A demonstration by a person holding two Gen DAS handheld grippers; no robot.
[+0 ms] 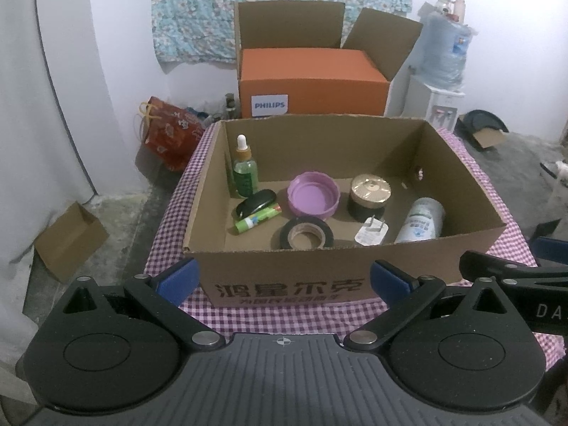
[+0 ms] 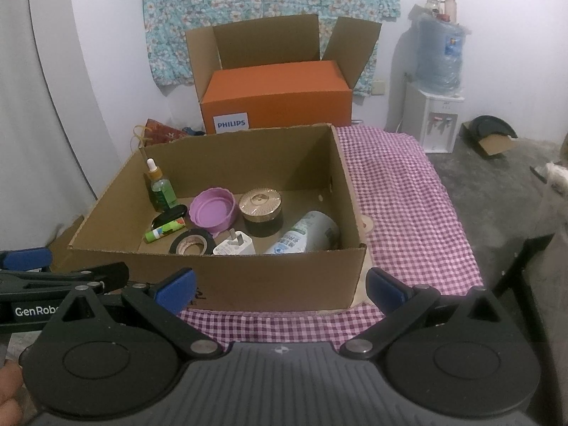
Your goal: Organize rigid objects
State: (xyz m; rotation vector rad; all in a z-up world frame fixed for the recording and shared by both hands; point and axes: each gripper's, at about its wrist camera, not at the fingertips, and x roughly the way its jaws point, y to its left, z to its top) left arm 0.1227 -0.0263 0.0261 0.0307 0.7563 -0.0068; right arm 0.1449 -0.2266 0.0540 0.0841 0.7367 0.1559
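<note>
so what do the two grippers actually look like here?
Both match: the left gripper and right gripper have matte black linkage arms with silver pivot pins, blue fingertip pads, and a ribbed grey body with a crosshair mark. White lettering shows on each one's side. No cables or sleeves visible.

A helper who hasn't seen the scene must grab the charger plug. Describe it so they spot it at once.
Look inside the open cardboard box on the checked tablecloth. Along its near wall, the charger plug lies between the black tape roll and the tipped-over white bottle. It is the only small white block with two metal prongs.
</note>
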